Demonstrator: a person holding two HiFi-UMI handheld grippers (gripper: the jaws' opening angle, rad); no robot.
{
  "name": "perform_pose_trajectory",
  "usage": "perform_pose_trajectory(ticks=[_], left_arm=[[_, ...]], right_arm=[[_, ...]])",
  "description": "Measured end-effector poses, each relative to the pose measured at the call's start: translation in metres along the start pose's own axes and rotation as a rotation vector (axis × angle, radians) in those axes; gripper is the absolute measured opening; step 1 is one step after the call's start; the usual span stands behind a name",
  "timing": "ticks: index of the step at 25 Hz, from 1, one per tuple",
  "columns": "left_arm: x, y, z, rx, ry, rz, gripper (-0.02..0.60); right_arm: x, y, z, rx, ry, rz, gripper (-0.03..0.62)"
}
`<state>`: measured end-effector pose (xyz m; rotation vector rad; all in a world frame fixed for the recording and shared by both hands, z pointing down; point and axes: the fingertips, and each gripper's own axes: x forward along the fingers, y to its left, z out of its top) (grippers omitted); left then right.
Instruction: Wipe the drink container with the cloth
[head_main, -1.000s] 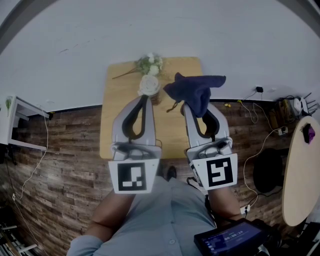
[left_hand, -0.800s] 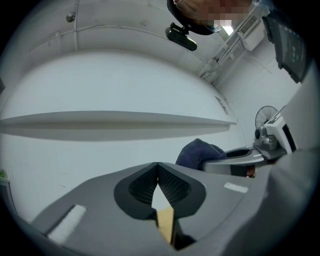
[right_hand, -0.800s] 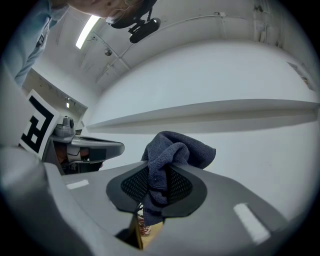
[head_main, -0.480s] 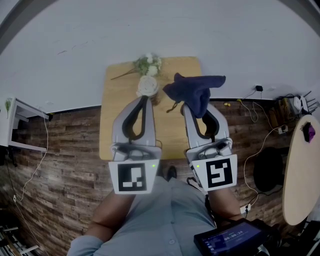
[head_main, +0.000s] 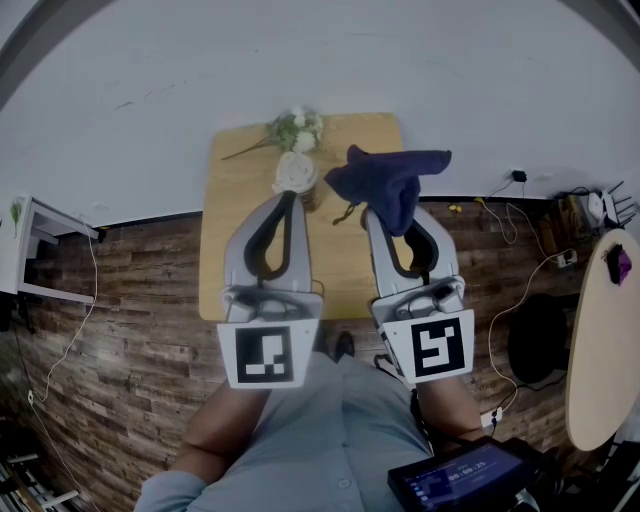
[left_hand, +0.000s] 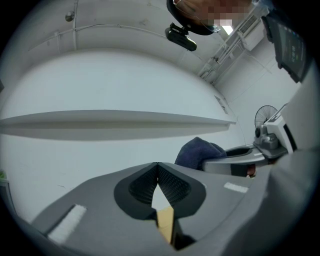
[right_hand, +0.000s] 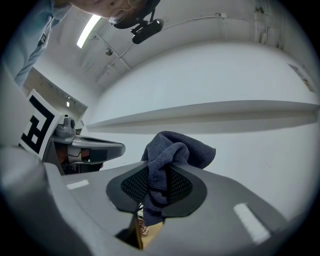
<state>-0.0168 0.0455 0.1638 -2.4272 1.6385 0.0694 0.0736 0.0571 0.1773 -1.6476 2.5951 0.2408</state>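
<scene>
1. Just right of the drink container (head_main: 297, 172) (I am taking the white-topped round thing on the wooden table (head_main: 235, 260) to be it), the right tool (right_hand: 159, 172) is pinching a dark blue cloth (head_main: 386, 183). Its jaws are closing on one fold while the rest is bunching above them.
2. The left tool (head_main: 292, 193) is hovering at the near side of the container, its jaws pressed together at the tips with nothing between them. Whether it is touching the container is not showing.
3. Almost nothing is changing over the last second. Both tools are keeping their places and the cloth is still hanging apart from the container — so wiping is probably not starting yet, and the cloth is needing to travel left.
4. Counting: two tools, one cloth, one container, one table, and one sprig of flowers (head_main: 297, 128) lying beyond the container.
</scene>
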Motion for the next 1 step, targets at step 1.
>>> perform_pose_trajectory(ticks=[1], left_arm=[[0.0003,0.0001,-0.0005,0.002,0.003,0.0,0.011]], right_arm=[[0.0004,-0.0002,0.0002,0.0,-0.001,0.0,0.063]])
